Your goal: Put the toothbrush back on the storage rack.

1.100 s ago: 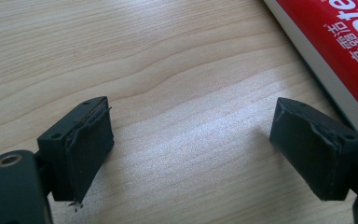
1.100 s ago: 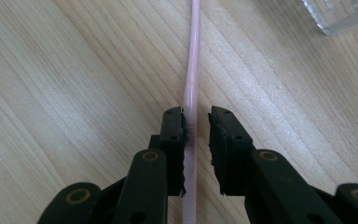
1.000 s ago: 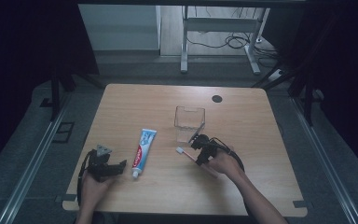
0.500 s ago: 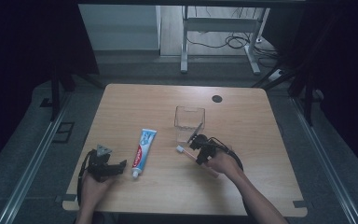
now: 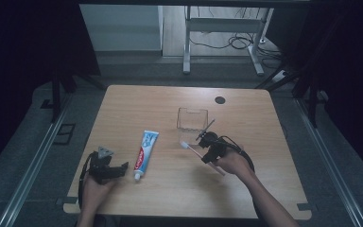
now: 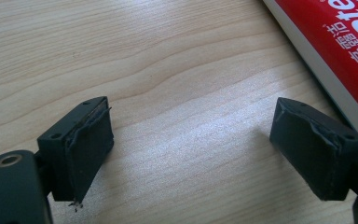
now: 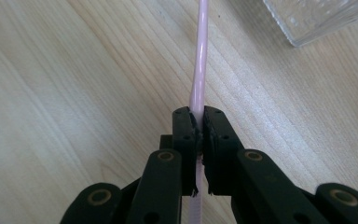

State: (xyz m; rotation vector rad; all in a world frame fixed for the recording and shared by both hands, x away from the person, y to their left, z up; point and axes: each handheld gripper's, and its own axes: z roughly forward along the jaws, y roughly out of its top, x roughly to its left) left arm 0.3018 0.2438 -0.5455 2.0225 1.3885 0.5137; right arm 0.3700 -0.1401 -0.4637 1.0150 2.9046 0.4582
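With the pink toothbrush (image 7: 199,70) pinched mid-handle, my right claw (image 7: 198,122) is clamped tight on it, jaws pressed flat against both sides. Handle runs straight ahead of the claw over the desk (image 7: 65,79); a short stub comes out behind the jaws. High view: toothbrush (image 5: 192,147) sits right of desk centre, white bristle end pointing left, just in front of the clear plastic box (image 5: 192,120). Can't tell whether the head touches the wood. Box corner shows top right in the right gripper view (image 7: 317,16), near the handle, not touching.

Toothpaste tube (image 5: 145,149) lies flat left of centre, cap toward me, well apart from the toothbrush.

My left claw (image 5: 116,169) rests low at the near-left of the desk (image 5: 264,118), jaws spread wide, nothing between them. Left gripper view: bare wood between the pads (image 6: 91,149), tube's red side (image 6: 340,42) just beside the right-hand jaw.

Small dark disc (image 5: 220,100) at the far side of the desk.
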